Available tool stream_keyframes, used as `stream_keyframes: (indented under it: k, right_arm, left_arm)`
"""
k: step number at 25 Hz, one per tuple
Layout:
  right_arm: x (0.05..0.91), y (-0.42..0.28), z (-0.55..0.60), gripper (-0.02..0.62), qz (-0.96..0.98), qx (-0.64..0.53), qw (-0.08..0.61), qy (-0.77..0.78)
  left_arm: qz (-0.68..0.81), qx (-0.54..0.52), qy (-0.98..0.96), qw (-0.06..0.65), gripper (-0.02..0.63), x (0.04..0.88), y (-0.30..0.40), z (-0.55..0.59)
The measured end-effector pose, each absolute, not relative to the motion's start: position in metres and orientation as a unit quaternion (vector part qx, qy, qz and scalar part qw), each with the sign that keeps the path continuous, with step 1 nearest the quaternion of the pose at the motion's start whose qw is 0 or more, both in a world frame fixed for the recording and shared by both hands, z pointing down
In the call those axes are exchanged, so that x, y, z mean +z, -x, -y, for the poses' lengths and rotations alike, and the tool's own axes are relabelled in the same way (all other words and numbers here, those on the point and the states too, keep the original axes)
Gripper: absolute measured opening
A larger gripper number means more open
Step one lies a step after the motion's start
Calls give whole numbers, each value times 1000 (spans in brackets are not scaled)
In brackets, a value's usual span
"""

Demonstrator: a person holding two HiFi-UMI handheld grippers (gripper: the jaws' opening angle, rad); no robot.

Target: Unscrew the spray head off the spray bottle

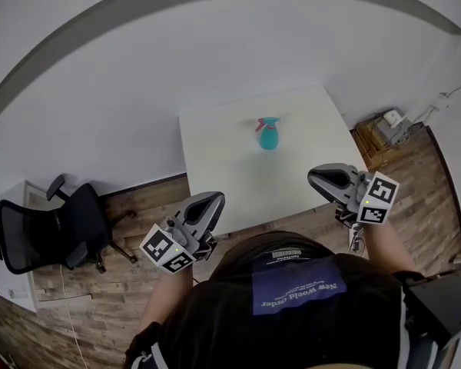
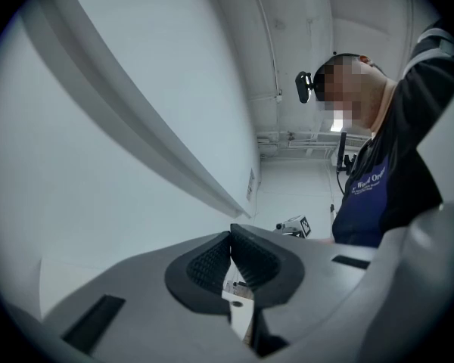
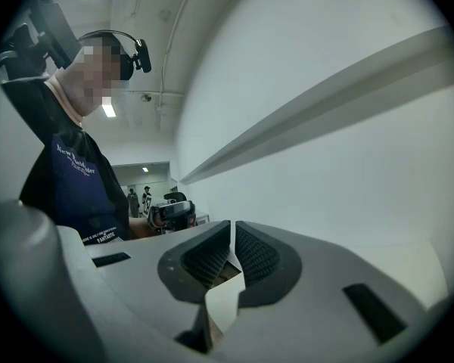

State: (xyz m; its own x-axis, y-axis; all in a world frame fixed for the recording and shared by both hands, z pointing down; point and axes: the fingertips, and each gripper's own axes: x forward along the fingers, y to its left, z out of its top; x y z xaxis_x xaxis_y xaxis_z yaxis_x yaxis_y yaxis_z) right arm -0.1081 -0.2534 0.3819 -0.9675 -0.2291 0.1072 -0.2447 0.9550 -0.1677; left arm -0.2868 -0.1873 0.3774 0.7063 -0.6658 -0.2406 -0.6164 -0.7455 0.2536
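At the near edge of a white table [image 1: 215, 152] set against a pale wall, a person [image 1: 292, 306] in a dark shirt holds a gripper in each hand. Left of the table stands a black office chair [image 1: 50, 225]. The left gripper [image 1: 213, 200] and right gripper [image 1: 315, 177] hover by the table's front corners, jaws pressed together, empty. A teal spray bottle [image 1: 268, 137], spray head [image 1: 266, 121] on, stands upright near the table's far edge.

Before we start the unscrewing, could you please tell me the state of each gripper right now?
Left gripper: closed, holding nothing.
Right gripper: closed, holding nothing.
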Motion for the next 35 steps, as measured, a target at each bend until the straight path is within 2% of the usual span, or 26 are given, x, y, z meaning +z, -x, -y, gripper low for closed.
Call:
stream_keyframes:
  k: [7,17,26,35]
  right_arm:
    - [386,116,296,-3,991,97,37,-89]
    - [396,72,405,-3,995,93,37,12]
    - [434,34,465,-2,988,142,32,49]
    - [469,67,465,184,986,147,72,30]
  left_arm:
    - [372,-157,-910,92,-9,386,289,224]
    - [439,-131,-885,79,-9,367,221,313]
    - [445,-100,-882,117,-9,375,156,371]
    - [404,-97,-901,127,-9,391,188,386]
